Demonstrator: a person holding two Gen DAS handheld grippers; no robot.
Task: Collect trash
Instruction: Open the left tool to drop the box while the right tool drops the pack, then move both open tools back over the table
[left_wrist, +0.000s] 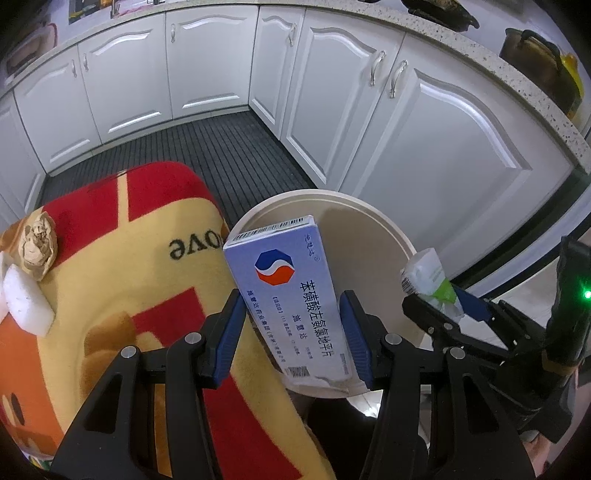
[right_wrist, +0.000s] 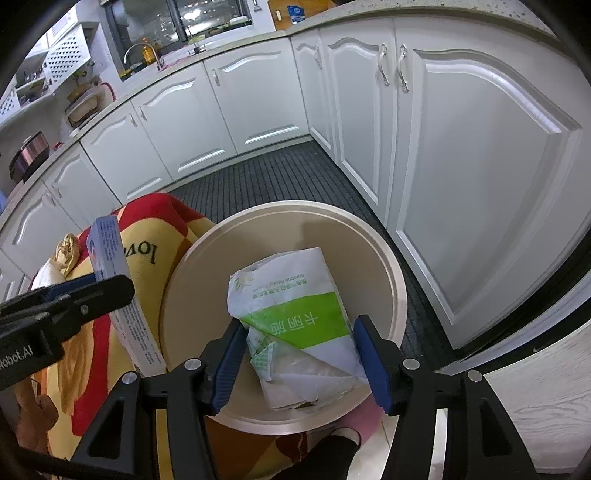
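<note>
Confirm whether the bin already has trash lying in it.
No: the bin shows bare walls, and the tissue packet is held above it in the right gripper.

You are in a home kitchen: white panelled cabinet doors (right_wrist: 476, 177) with metal handles (right_wrist: 384, 68) run round a corner under a speckled stone counter (left_wrist: 491, 64), a sink tap (right_wrist: 142, 53) stands by the window, dark pots (left_wrist: 532, 51) sit on the counter, and ribbed dark matting (left_wrist: 229, 155) covers the floor
</note>
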